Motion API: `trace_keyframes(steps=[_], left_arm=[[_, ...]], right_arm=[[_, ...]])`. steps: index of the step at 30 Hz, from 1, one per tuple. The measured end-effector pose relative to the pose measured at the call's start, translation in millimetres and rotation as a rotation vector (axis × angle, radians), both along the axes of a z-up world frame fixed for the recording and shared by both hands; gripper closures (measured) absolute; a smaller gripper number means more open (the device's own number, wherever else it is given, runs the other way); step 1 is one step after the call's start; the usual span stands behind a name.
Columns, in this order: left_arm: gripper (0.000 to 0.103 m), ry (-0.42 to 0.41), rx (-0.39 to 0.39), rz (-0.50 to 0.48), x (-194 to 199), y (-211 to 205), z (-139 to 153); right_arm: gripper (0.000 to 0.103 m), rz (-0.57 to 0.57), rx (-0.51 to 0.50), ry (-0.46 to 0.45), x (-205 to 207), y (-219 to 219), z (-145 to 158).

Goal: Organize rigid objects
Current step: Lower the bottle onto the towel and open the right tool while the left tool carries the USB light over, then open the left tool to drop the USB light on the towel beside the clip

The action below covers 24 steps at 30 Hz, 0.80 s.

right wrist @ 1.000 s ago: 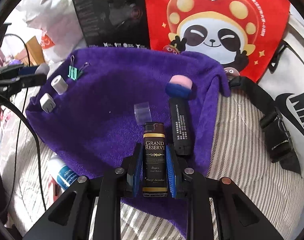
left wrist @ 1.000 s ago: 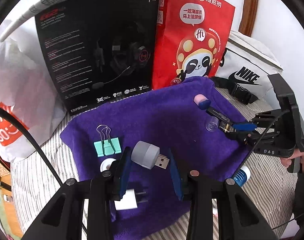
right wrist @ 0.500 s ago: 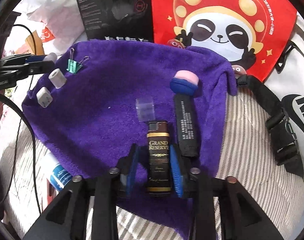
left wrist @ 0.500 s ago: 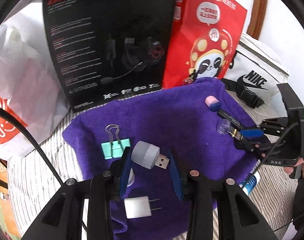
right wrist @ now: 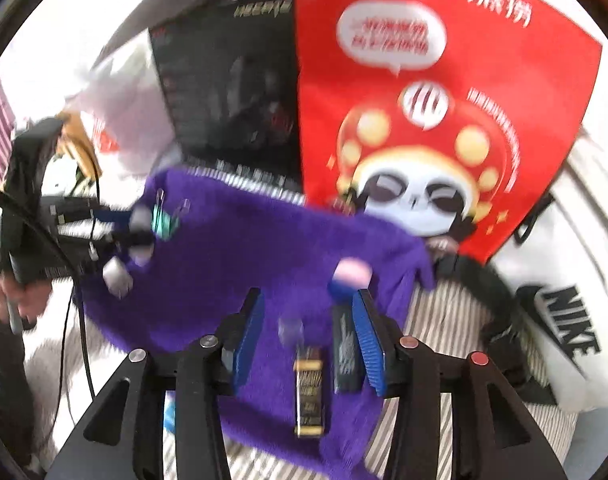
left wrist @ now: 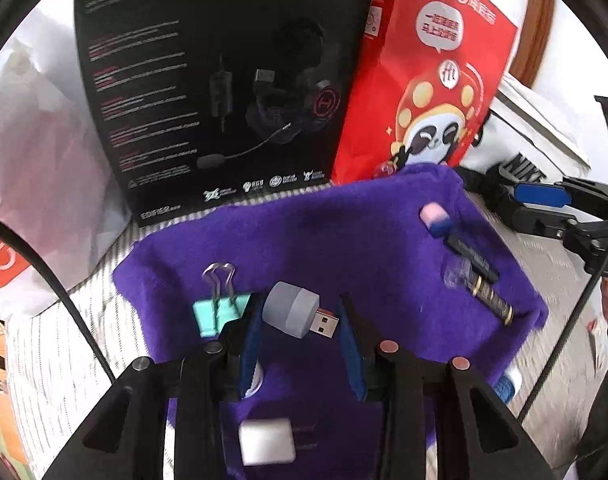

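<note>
My left gripper is shut on a grey USB plug and holds it just above the purple cloth. A teal binder clip lies to its left and a white charger below it. My right gripper hangs above the cloth with its jaws opening and nothing between the pads. Under it the brown and gold lighter lies flat, next to a black stick, a clear cap and a pink and blue cap. The right wrist view is blurred.
A black headset box and a red panda bag stand behind the cloth. A white Nike bag lies on the right and a white plastic bag on the left. A blue-capped bottle sits on the striped sheet.
My right gripper has opened, let go of the lighter and risen; the lighter stays on the cloth. My left gripper has shifted a little with the USB plug still in it.
</note>
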<state>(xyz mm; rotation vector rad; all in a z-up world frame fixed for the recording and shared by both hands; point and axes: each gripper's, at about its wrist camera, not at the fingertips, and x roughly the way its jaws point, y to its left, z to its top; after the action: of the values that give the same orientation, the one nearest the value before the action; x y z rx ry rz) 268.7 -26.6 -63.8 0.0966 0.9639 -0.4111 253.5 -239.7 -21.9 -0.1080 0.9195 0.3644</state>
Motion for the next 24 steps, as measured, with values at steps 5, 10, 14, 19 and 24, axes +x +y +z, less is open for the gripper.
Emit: trace_keyframes(steps=[5, 10, 14, 19, 24], left_arm=[[0.068, 0.008, 0.065, 0.015, 12.0, -15.8, -9.8], [0.068, 0.027, 0.09, 0.008, 19.2, -21.7, -23.6], [0.068, 0.043, 0.118, 0.006, 24.4, -28.6, -35.6], [0.068, 0.041, 0.186, 0.003, 25.6, -39.5, -45.3], [0.067, 0.035, 0.201, 0.002, 26.0, -45.0, -47.9]], right_arm=[[0.051, -0.103, 0.054, -0.011, 6.7, -20.2, -2.5], [0.051, -0.14, 0.108, 0.023, 10.6, -35.6, -15.8], [0.051, -0.15, 0.11, 0.032, 12.3, -41.6, -20.1], [0.051, -0.134, 0.106, 0.042, 14.0, -39.0, -24.3], [0.051, -0.118, 0.112, 0.037, 12.3, -36.5, -22.5]])
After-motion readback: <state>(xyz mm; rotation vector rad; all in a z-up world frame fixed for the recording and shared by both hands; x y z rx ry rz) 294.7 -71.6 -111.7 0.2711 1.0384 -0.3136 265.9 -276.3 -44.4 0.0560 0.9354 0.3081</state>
